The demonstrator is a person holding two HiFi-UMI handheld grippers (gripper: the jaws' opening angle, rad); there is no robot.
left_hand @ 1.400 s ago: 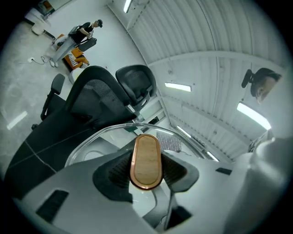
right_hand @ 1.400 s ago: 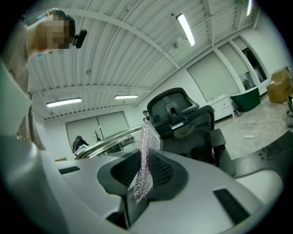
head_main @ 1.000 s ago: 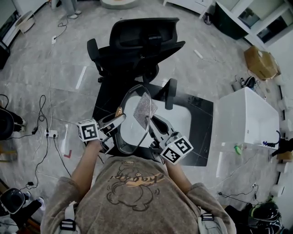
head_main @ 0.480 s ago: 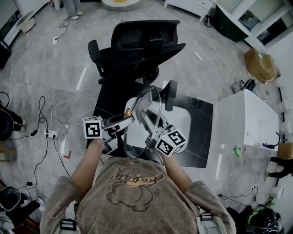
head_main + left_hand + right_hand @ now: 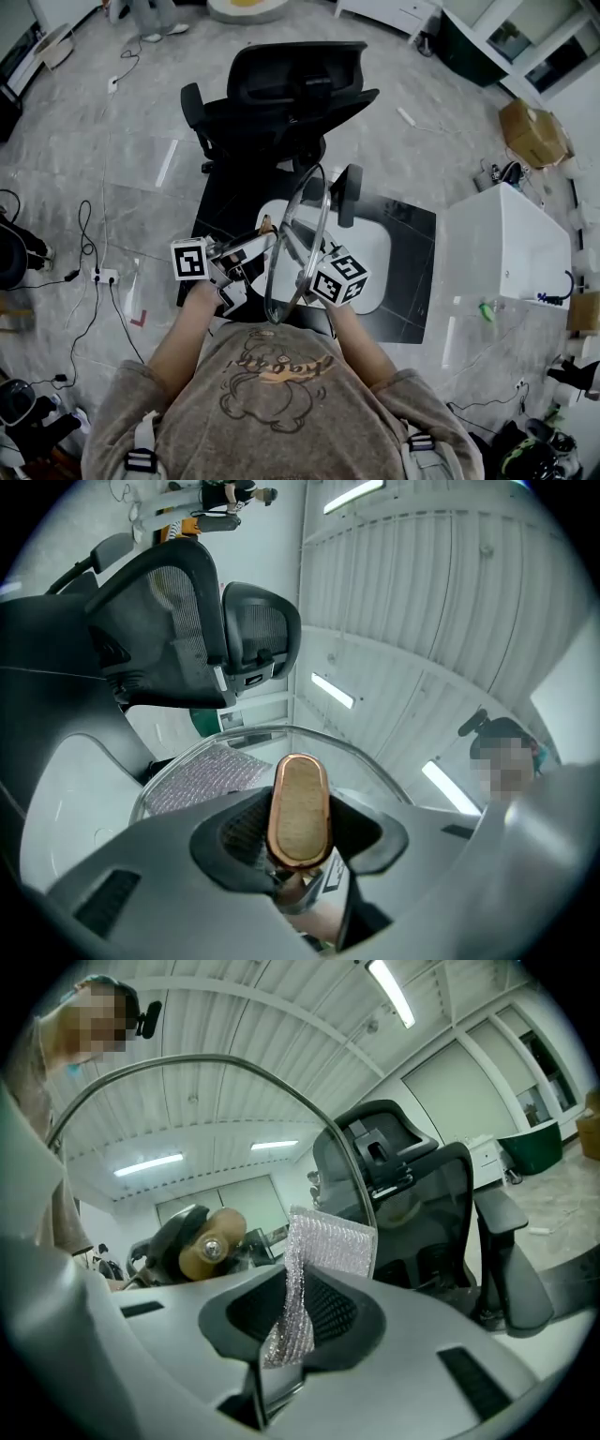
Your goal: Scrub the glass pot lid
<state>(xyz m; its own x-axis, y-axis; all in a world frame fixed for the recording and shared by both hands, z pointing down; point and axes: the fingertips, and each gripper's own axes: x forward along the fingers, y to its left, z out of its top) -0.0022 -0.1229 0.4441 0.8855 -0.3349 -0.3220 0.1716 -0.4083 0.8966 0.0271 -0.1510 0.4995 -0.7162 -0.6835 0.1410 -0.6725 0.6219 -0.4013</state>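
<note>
The lid (image 5: 319, 211) has tipped edge-on. The left tool (image 5: 253, 246) clamps its knob (image 5: 300, 808) and the right tool (image 5: 302, 258) pinches the cloth (image 5: 328, 1241), mid-scrub. Next comes a stroke across the glass.

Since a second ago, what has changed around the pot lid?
The glass pot lid turned from nearly face-on to edge-on in the head view; the right hand-held gripper moved up-left with its silver scouring cloth. Left hand-held gripper still clamps the wooden knob.

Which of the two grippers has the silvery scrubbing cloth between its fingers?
The right gripper: it pinches the silvery scrubbing cloth. The left gripper instead clamps the wooden knob, with no cloth in it.
</note>
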